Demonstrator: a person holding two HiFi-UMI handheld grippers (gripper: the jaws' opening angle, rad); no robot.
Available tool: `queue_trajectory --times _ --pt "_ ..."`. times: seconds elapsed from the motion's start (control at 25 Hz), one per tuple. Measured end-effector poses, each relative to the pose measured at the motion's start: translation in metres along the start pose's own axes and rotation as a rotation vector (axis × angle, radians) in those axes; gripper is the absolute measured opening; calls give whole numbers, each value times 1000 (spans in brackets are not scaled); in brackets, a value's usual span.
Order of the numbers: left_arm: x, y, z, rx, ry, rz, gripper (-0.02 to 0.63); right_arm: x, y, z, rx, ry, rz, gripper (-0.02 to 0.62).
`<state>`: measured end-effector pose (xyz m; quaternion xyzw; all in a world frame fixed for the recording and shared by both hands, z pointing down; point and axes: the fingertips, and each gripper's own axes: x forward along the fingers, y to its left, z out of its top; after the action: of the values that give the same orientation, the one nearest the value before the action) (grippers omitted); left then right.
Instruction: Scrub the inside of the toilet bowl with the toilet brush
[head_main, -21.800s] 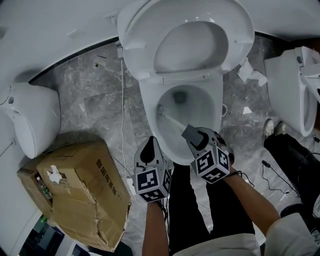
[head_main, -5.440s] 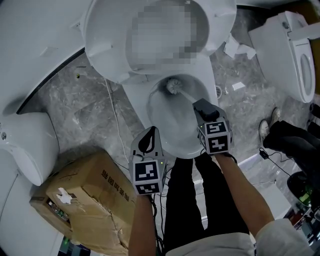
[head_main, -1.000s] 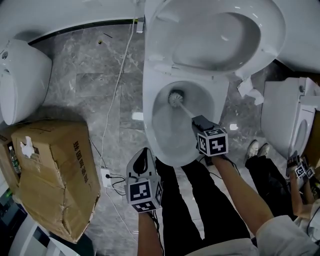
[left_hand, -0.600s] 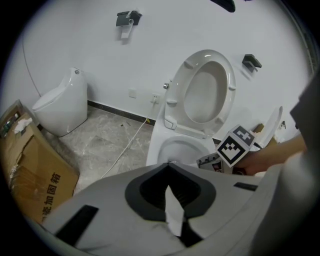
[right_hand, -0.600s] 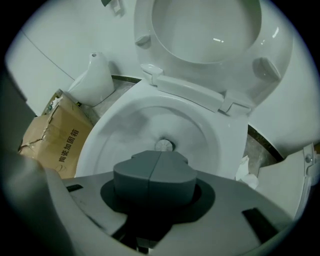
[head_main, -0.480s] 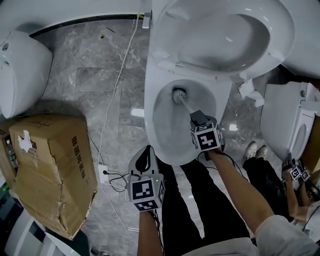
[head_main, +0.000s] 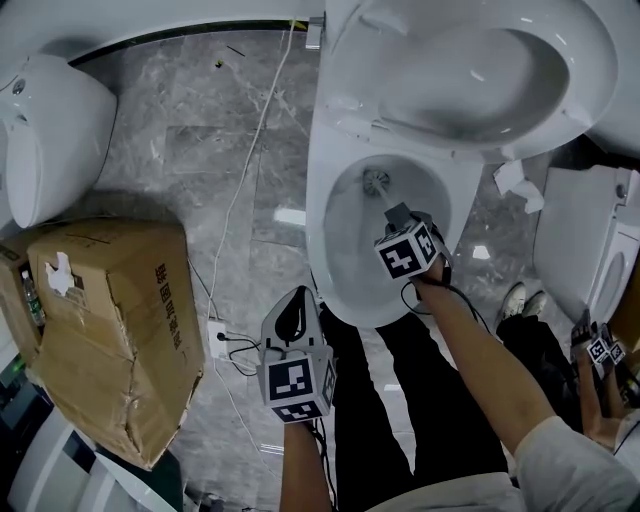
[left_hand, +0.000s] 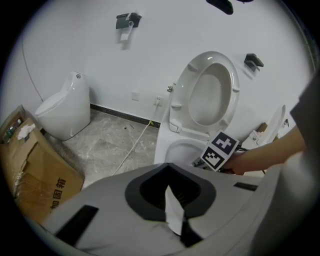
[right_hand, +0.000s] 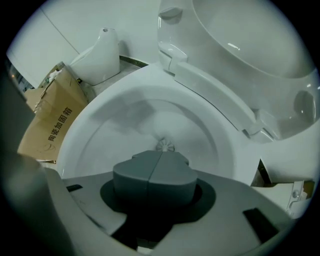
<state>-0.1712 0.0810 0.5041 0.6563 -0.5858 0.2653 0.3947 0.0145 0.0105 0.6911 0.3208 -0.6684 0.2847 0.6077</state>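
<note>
Black trousers (head_main: 440, 420); light sleeve (head_main: 560, 460). Left gripper (head_main: 298, 296), right gripper (head_main: 397, 212) grey, black-white marker cube (head_main: 295, 390) each; black cable (head_main: 407, 297) by right gripper.

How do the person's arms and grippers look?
The left gripper and right gripper are pale grey shells, dark around the tongs, each with a cube of square black markers. A black cable leaves the right one. Forearms are bare; a pale right sleeve shows. The right tongs have just been opening, the toilet brush between them.
</note>
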Motion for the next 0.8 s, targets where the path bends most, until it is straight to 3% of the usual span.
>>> queue_trajectory --times 0.24,0.52,0.8 --pt "-1 4 -1 -6 -2 -2 21 5 -3 1 0 2 5 186" --pt "-5 -3 5 26 -3 -21 21 -13 1 -7 -34 -16 -48 173" --pt "-11 -14 25 75 -20 -48 21 -55 2 -23 43 -78 -41 172"
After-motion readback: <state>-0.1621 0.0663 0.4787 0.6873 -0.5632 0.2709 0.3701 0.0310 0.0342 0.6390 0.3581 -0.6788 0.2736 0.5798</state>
